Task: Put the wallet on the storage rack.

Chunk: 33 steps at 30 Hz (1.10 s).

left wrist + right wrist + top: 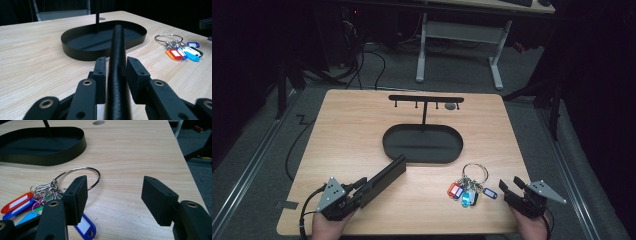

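Nearest, at left, the left gripper (362, 187) has a black wallet (384, 179) between its jaws; small gaps show beside both pads, and its far end reaches the black tray (422, 156). Rightward lies a key bunch (469, 187), then the right gripper (508, 187), wide and holding nothing.

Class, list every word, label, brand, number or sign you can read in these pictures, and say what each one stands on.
No readable text anywhere.
Key tags: their white label inserts look blank.
Black case between the left gripper's jaws: textured surface, no lettering visible.
Black tray and its hook stand: no markings visible.
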{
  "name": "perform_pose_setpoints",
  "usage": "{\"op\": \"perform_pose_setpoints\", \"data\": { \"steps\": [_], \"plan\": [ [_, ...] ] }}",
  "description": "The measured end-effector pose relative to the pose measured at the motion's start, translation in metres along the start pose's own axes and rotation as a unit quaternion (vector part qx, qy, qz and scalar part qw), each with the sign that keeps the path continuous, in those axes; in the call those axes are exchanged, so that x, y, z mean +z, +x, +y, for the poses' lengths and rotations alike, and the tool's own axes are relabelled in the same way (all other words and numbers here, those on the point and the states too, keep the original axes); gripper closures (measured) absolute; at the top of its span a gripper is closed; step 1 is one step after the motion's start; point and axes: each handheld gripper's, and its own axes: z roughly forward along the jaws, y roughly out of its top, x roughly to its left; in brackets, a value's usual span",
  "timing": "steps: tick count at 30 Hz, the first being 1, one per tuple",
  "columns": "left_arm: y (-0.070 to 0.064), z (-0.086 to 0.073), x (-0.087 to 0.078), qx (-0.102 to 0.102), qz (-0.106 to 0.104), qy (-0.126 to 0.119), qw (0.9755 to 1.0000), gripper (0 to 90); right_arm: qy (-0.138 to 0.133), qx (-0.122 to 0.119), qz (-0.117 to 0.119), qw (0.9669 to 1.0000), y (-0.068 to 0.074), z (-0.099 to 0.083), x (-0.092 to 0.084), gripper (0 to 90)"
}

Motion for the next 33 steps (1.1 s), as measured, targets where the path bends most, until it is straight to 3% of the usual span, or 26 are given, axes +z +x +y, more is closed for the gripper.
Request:
{"op": "perform_pose_setpoints", "data": {
  "steps": [4,9,16,18,20,23,28,29,30,31,32,33],
  "plan": [
    [-0.001,-0.002,0.002,0.002,-0.003,0.010,0.9999,67.8,0.001,0.002,-0.001,1.0000,-0.001,0.000,0.000,38.4],
    [-0.005,-0.001,0.004,0.023,0.006,0.026,0.9994,66.3,0.002,0.001,0.001,1.0000,-0.001,0.000,0.001,38.5],
    [-0.014,0.008,0.009,0.057,0.024,0.073,0.9954,60.5,0.001,0.005,0.004,1.0000,0.000,0.001,0.002,38.6],
    [-0.017,0.013,0.010,0.073,0.036,0.092,0.9924,61.0,0.001,0.004,0.008,1.0000,0.001,0.001,0.002,38.6],
    [-0.018,0.018,0.011,0.071,0.036,0.106,0.9912,61.2,0.000,0.005,0.013,0.9999,0.000,0.003,0.001,38.6],
    [-0.020,0.026,0.015,0.081,0.035,0.135,0.9869,60.9,-0.002,0.011,0.021,0.9997,-0.002,0.004,0.002,38.7],
    [-0.016,0.039,0.020,0.074,0.032,0.175,0.9812,62.9,0.011,0.017,0.043,0.9989,-0.002,0.003,0.010,38.7],
    [-0.014,0.043,0.020,0.070,0.025,0.189,0.9791,64.3,0.010,0.012,0.053,0.9985,-0.001,0.003,0.010,38.5],
    [-0.014,0.043,0.020,0.070,0.025,0.189,0.9791,64.5,0.009,0.010,0.058,0.9982,-0.001,0.003,0.009,38.5],
    [-0.014,0.046,0.021,0.070,0.019,0.201,0.9768,65.0,0.010,0.007,0.062,0.9980,0.000,0.002,0.009,38.5],
    [-0.014,0.046,0.021,0.070,0.019,0.201,0.9768,65.0,0.010,0.007,0.062,0.9980,0.000,0.002,0.009,38.5],
    [-0.014,0.048,0.021,0.074,0.018,0.210,0.9748,65.0,0.010,0.005,0.065,0.9978,-0.001,0.002,0.008,38.5]
  ]
}}
